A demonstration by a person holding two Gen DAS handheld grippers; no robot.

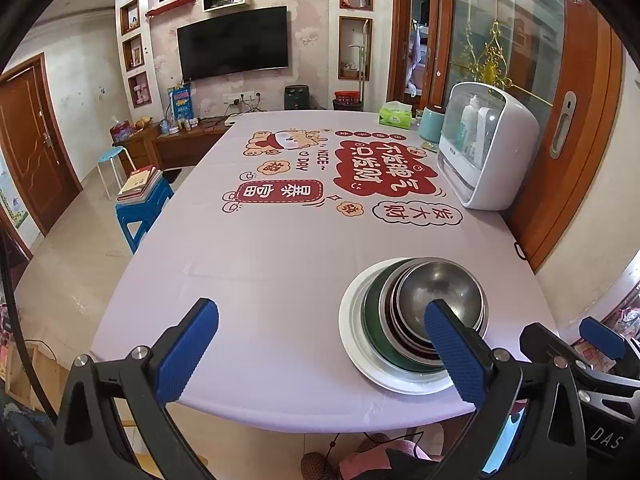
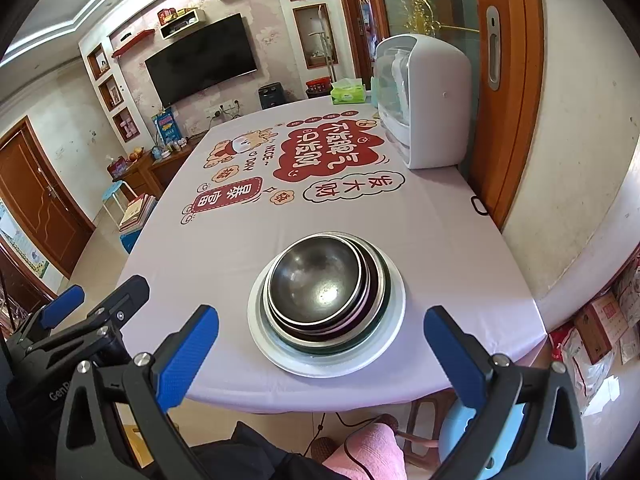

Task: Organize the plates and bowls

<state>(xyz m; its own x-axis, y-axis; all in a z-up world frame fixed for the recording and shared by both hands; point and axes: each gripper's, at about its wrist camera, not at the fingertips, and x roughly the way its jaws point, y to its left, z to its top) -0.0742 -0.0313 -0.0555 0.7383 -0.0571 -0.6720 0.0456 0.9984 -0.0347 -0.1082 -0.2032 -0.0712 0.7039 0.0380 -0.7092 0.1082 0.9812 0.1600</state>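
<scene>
Stacked near the table's [image 2: 224, 248] front edge: nested bowls [image 2: 316, 284] in a plate [image 2: 394, 304]; well behind, at the right edge, a dish cabinet [image 2: 436, 108], with a tissue box [image 2: 348, 92] farther back.

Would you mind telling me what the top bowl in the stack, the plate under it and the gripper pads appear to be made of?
The top bowl looks like stainless steel: grey, dull sheen, soft reflections. The plate beneath the stack is glossy white, probably ceramic, possibly melamine. The right gripper has blue pads with a fine grid texture, likely rubber or soft plastic.
</scene>
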